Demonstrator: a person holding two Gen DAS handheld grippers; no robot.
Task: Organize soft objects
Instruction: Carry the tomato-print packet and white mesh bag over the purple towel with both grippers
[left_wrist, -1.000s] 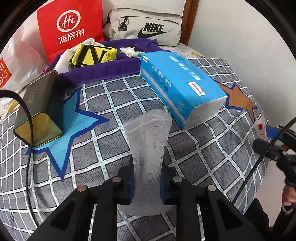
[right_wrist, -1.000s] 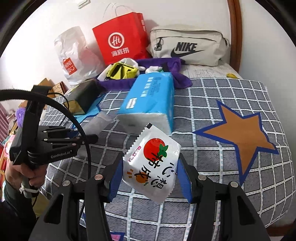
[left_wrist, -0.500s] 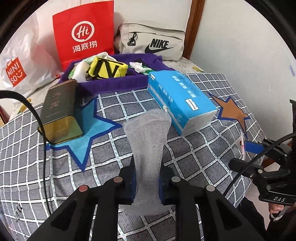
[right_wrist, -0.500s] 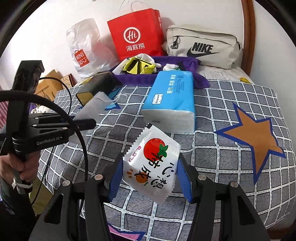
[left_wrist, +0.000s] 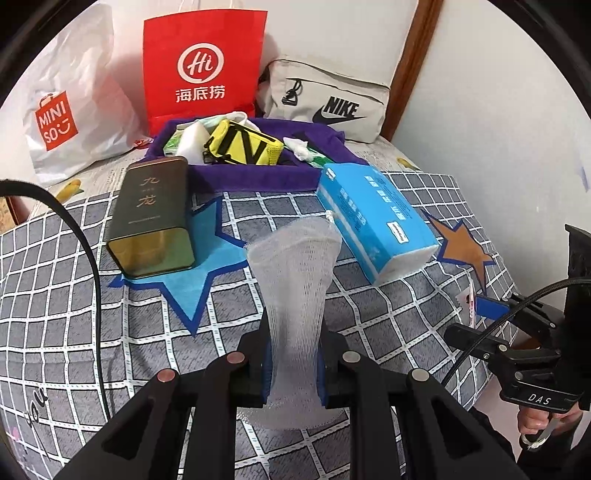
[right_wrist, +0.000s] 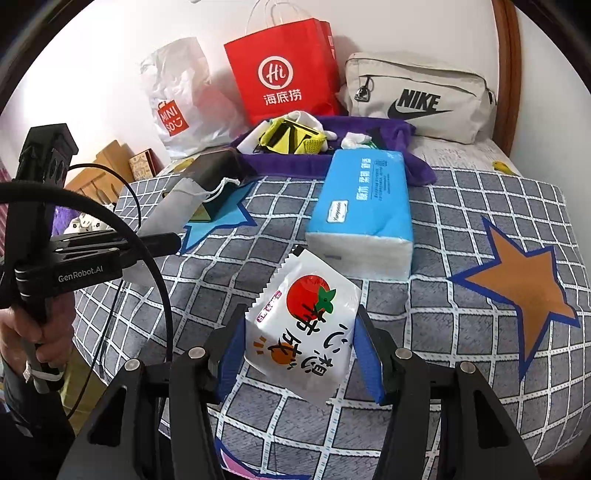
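Both wrist views face the bed (left_wrist: 110, 332) (headboard-ward), overlapping.

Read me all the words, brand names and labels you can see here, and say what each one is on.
"Hi 海底捞": red paper bag
"MINISO": white plastic bag
"NIKE": beige pouch
"九龙": dark tin
"GenRobot.AI": left gripper
"DAS": right gripper
Blue tissue pack: print too small to read
White snack packet: characters tilted, not readable with confidence
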